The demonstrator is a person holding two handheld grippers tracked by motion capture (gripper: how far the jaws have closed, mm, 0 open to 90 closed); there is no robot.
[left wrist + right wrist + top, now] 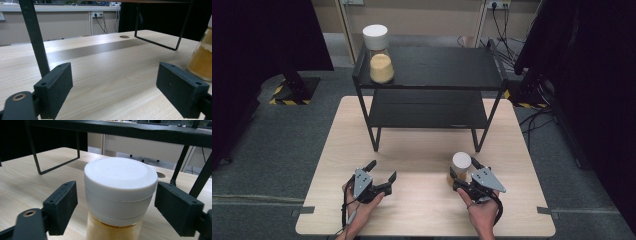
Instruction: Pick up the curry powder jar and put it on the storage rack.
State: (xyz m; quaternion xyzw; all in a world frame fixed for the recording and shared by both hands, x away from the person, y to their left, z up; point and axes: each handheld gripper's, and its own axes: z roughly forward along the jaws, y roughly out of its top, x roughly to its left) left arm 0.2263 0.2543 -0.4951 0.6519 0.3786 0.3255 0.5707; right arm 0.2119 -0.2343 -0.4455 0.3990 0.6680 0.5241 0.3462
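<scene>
Straddling a jar (460, 167) with the right hand-held gripper (466, 176), jaws spread wide on either side of its white lid (121, 185), small gaps visible between pads and lid in the right gripper view, so not pinching. Standing upright on the pale wooden worktop (422, 160), near the front right, close in front of the right front leg of a black two-tier shelf (432, 75); filled with yellow-orange powder under the lid. Resting well apart to the left, the left hand-held gripper (382, 172), also spread wide, with bare worktop between its pads (56, 90); pointing towards the shelf legs, with the edge of the jar (201, 62) seen at the far right of the left gripper view. Sitting on the top tier of the shelf, at its left end, a second, larger jar (379, 54) with the same white lid and yellow contents. Holding each gripper from below, one hand (482, 212) on the right and another (362, 207) on the left, coming in from the near edge of the worktop.
</scene>
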